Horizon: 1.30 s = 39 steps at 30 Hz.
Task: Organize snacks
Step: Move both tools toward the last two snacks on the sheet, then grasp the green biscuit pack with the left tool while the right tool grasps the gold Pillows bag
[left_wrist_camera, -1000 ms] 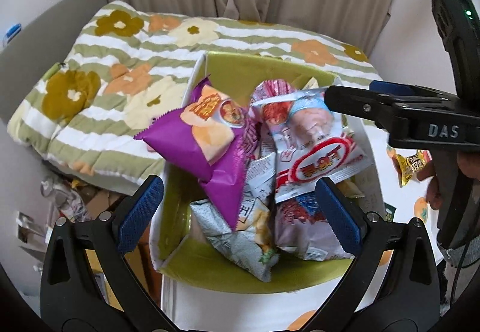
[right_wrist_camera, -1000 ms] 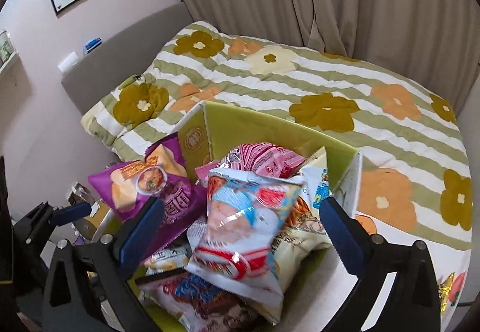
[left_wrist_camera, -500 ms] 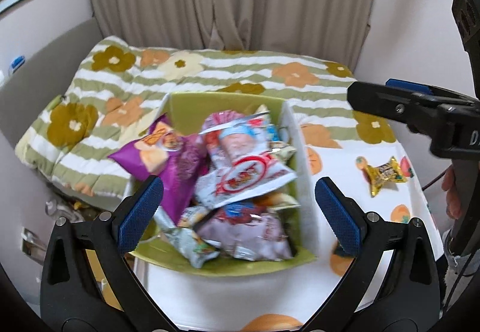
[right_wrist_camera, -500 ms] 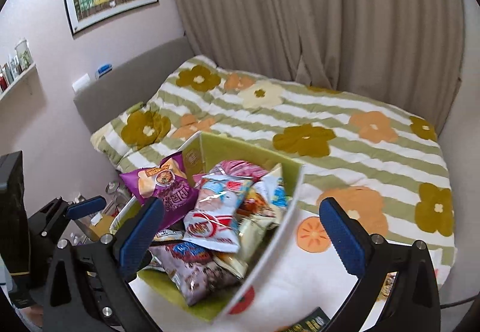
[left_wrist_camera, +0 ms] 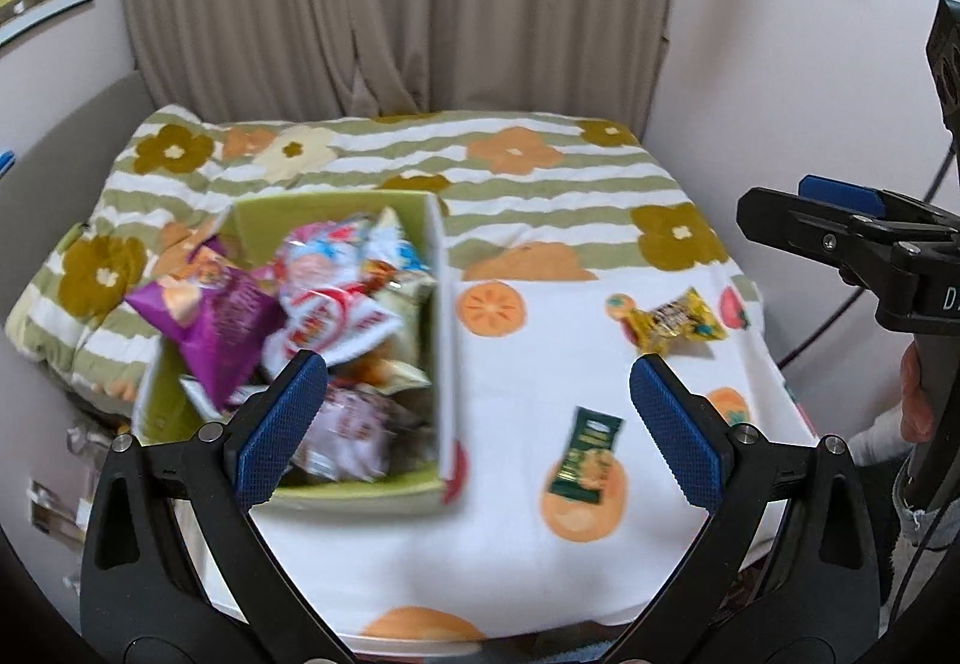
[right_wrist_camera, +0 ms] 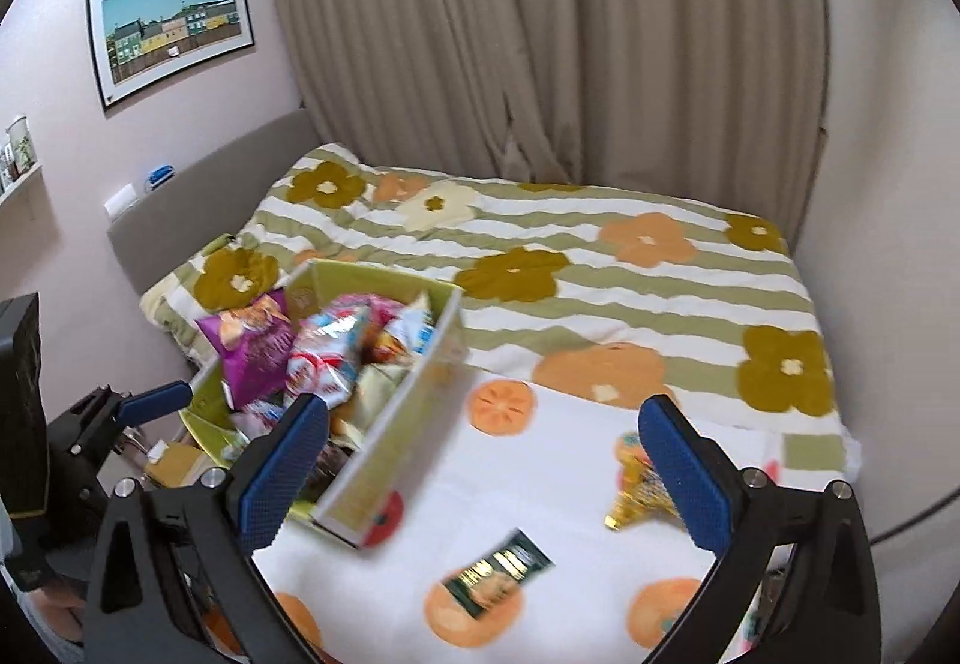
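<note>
Left wrist view: the left gripper [left_wrist_camera: 478, 400] has its blue-padded fingers spread wide with nothing between them, positioned above the white tablecloth with orange fruit print [left_wrist_camera: 528, 556]. The green cardboard box [left_wrist_camera: 441, 364] stands at the left end of the table and is heaped with snack bags, including a purple crisp bag [left_wrist_camera: 210, 316] and a white bag with a red ring logo [left_wrist_camera: 327, 316]. Two snacks lie outside the box on the cloth: a small dark green flat packet [left_wrist_camera: 587, 454] near the table centre and a yellow foil packet [left_wrist_camera: 681, 319] farther back toward the right edge. The two are well apart. The right gripper [left_wrist_camera: 840, 238] enters from the right side, seen side-on; whether its fingers are spread cannot be told from this view.

Right wrist view: the right gripper [right_wrist_camera: 483, 475] has its fingers spread wide and empty. The dark green packet [right_wrist_camera: 497, 580] lies between the fingers. The yellow packet [right_wrist_camera: 639, 487] sits just beside the right finger, partly hidden by it. Behind the table lies a bed with a green-striped floral quilt [right_wrist_camera: 600, 268].
</note>
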{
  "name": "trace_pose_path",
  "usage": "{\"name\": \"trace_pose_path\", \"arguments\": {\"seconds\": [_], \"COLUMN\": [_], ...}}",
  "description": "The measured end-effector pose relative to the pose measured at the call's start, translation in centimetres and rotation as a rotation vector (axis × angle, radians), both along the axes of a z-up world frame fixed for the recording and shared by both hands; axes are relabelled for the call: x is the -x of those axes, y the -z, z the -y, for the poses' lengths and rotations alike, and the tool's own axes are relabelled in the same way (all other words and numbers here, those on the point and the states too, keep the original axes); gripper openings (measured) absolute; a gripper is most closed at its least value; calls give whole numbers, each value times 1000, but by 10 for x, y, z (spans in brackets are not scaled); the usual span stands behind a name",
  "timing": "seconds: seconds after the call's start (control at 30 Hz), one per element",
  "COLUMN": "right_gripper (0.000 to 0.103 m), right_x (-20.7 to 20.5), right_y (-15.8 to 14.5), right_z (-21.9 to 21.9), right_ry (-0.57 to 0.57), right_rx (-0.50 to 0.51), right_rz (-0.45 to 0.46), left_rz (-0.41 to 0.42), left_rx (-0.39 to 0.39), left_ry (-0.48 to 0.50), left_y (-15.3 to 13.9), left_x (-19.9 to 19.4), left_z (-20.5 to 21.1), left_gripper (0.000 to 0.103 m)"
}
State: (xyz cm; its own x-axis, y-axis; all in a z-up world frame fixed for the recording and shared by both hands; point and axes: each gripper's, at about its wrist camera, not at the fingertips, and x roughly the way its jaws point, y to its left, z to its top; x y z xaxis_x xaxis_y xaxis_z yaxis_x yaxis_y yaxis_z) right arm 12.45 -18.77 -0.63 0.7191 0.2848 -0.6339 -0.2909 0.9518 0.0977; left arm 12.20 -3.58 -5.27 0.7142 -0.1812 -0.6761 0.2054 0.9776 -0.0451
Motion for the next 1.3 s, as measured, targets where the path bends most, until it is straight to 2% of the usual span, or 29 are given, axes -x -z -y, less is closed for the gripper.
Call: {"name": "trace_pose_path", "arguments": {"seconds": [0.23, 0.37, 0.63, 0.87, 0.97, 1.17, 1.3], "right_gripper": [103, 103, 103, 103, 103, 103, 103], "right_x": [22, 24, 4, -19, -29, -51, -67], "right_y": [16, 40, 100, 159, 182, 207, 212], "right_z": [53, 80, 113, 119, 117, 116, 117], "right_ry": [67, 102, 179, 241, 269, 350, 394], "right_rx": [31, 41, 24, -29, -73, -154, -169], "right_rz": [-14, -50, -132, -237, -288, -323, -324], "left_rz": [-45, -111, -205, -298, -332, -363, -330], "left_rx": [-17, -15, -86, -122, -136, -166, -200], "left_ry": [82, 127, 234, 298, 322, 374, 413], "left_y": [26, 58, 136, 199, 216, 235, 236], "left_x": [14, 11, -17, -44, -53, -65, -70], "left_z": [53, 76, 101, 111, 113, 121, 129], "left_gripper": [101, 101, 100, 83, 77, 67, 64]}}
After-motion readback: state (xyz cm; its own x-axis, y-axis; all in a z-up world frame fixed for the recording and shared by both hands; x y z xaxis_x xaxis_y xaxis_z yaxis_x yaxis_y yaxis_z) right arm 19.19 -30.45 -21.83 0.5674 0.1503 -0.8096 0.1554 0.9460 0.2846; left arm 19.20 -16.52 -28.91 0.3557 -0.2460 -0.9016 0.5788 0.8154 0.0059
